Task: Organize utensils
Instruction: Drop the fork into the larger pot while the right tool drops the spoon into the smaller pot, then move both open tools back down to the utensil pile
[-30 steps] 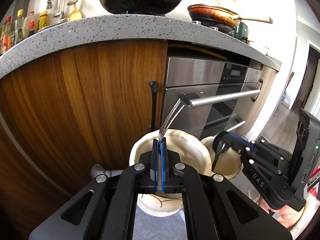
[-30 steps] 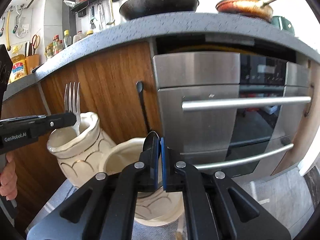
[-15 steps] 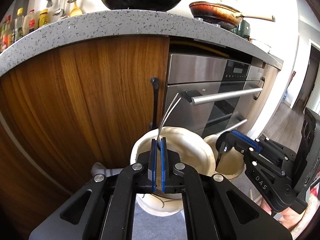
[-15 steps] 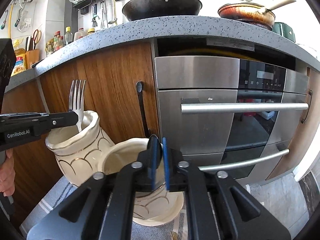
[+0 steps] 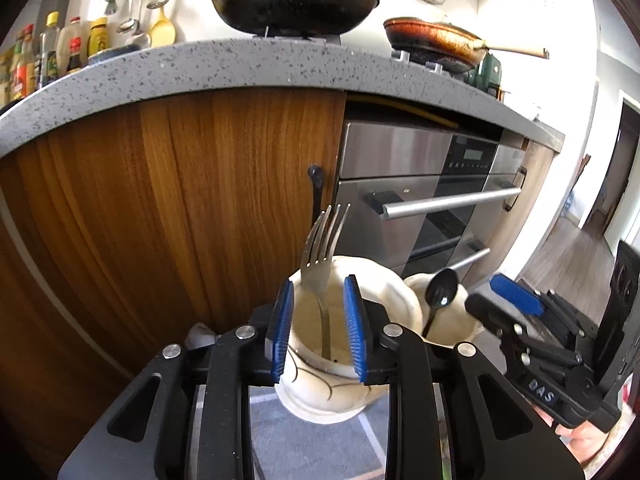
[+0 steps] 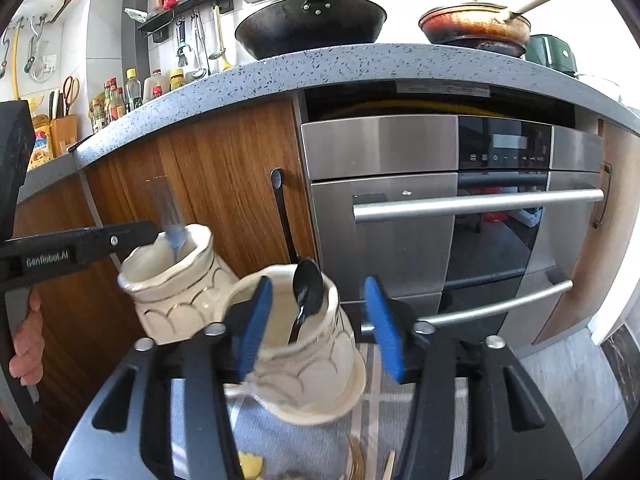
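Left gripper (image 5: 320, 324): jaws have just been opening, blue ribbed pads now apart with the fork (image 5: 322, 256) standing free between them, touched by neither. We read the fork as released: steel, four tines up, handle down inside the left jar (image 5: 384, 300), leaning on its far rim. Right gripper (image 6: 318, 328): jaws also just been opening, spread wide, nothing pinched; the black spoon (image 6: 306, 296) stands bowl-up in the right jar (image 6: 316, 376), glossy, probably plastic. Both jars are cream glazed ceramic with wavy rims and thin gilt scallop lines, standing just beside each other on a grey cloth with pale stripes (image 6: 400, 420). So one fork and one spoon are sorted, each to its own jar. At the near edge of the right view we glimpse pale stick-like ends (image 6: 356, 460), too cropped to name; possibly more pieces waiting. Beyond stand a wood-grain cabinet door (image 5: 180, 208), a brushed-steel oven (image 6: 440, 208) and a speckled stone counter (image 5: 240, 68).
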`<act>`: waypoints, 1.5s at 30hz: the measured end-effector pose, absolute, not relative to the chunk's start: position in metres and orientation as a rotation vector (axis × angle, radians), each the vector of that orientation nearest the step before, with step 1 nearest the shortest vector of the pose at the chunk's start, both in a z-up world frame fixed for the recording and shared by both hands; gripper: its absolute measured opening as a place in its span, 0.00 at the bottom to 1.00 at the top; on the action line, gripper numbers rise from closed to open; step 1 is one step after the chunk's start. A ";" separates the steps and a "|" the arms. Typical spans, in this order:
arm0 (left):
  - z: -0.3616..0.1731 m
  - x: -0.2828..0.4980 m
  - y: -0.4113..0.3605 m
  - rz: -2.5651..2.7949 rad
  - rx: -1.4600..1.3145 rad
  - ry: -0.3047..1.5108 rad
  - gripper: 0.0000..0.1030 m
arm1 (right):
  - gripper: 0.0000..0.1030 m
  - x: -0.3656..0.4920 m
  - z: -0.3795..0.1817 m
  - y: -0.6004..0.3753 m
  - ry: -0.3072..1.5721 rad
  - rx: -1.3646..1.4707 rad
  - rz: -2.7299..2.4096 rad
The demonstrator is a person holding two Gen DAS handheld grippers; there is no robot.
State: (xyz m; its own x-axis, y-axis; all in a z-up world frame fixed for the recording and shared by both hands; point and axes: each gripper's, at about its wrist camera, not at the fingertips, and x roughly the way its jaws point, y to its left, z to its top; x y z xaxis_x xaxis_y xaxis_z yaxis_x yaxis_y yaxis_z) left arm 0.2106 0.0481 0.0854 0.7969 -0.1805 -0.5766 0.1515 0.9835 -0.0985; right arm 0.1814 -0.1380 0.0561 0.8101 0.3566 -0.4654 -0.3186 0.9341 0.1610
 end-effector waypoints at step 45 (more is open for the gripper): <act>0.048 0.060 0.041 -0.139 0.049 0.632 0.89 | 0.94 0.062 0.042 -0.199 0.643 0.122 0.260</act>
State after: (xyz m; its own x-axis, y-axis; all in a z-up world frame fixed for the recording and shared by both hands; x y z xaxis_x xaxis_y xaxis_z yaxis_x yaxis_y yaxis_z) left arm 0.0597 0.0414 0.0477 0.7976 -0.1149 -0.5922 0.1445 0.9895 0.0027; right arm 0.0617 -0.1989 0.0416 0.7690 0.2767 -0.5762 -0.2016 0.9604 0.1922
